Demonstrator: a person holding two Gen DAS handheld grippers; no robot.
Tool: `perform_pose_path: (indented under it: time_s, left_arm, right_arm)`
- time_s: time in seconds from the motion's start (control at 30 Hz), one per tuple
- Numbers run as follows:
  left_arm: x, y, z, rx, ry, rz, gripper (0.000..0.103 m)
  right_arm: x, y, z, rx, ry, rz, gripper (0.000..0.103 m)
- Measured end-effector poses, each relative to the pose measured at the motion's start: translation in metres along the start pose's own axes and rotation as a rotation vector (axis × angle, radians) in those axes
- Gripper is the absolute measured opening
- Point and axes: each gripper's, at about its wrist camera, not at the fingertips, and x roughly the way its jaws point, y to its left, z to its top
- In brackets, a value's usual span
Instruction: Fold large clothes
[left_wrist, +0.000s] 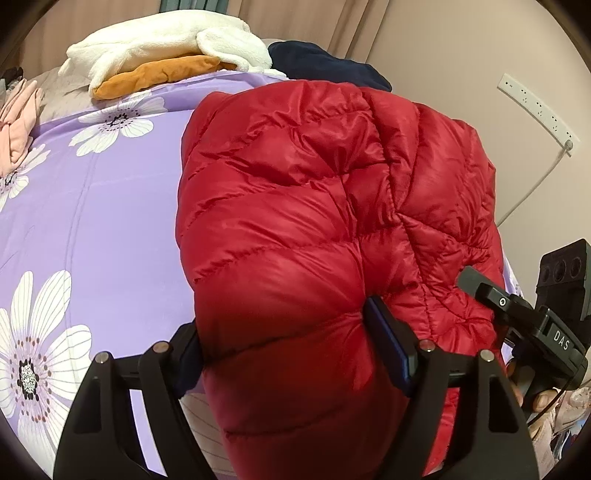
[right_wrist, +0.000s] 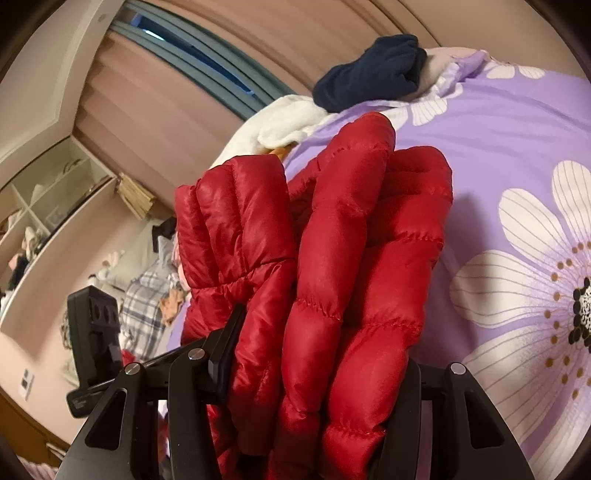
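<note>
- Both grips are on: the left gripper (left_wrist: 284, 354) has its jaws clamped on the near edge of the red puffer jacket (left_wrist: 332, 192).
- The right gripper (right_wrist: 317, 373) pinches bunched layers just beside it.
- The jacket runs away across the bed (left_wrist: 110, 206), glossy, quilted, folded over.

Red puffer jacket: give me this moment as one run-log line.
step: folding | left gripper: shut on red puffer jacket | right gripper: shut on red puffer jacket | surface: purple floral bedspread | fold: unfinished
</note>
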Motion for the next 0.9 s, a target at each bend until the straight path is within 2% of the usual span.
perform_pose_path:
  time_s: [0.3,0.9]
  left_arm:
    - [-0.01,0.002,-0.003,-0.016,-0.02,-0.013,0.075]
    - [-0.045,0.029,-0.001,-0.065,-0.092,0.021,0.075]
  right_arm:
    - [0.003,0.003,0.006,-0.046,0.0,0.03,0.051]
    - [0.019,0.014,0.017,-0.112,0.022,0.103,0.051]
